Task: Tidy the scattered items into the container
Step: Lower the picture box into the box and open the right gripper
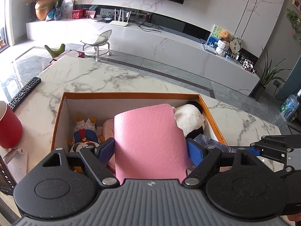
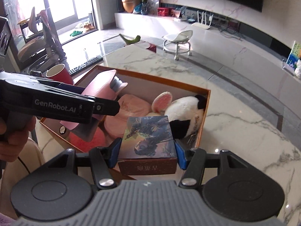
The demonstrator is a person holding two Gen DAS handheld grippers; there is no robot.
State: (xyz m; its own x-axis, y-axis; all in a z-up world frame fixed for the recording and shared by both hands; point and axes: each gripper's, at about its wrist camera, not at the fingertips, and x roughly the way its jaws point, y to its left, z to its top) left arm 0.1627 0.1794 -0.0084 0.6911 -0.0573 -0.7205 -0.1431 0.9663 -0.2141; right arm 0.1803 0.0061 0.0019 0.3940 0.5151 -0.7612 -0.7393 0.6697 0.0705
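Pink case (image 1: 148, 141) is sitting clamped in the left gripper (image 1: 150, 146) over the orange box (image 1: 131, 94); the right gripper (image 2: 146, 150) is clamping a card box (image 2: 148, 137) beside it. Risk: both grippers are crowding one opening, and releases onto the plush toys (image 2: 180, 109) may topple out.

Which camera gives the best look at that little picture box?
The right wrist view: the picture box fills its centre, clamped in the right hand-held gripper. The left wrist view shows only a bluish corner beside the pink pouch.
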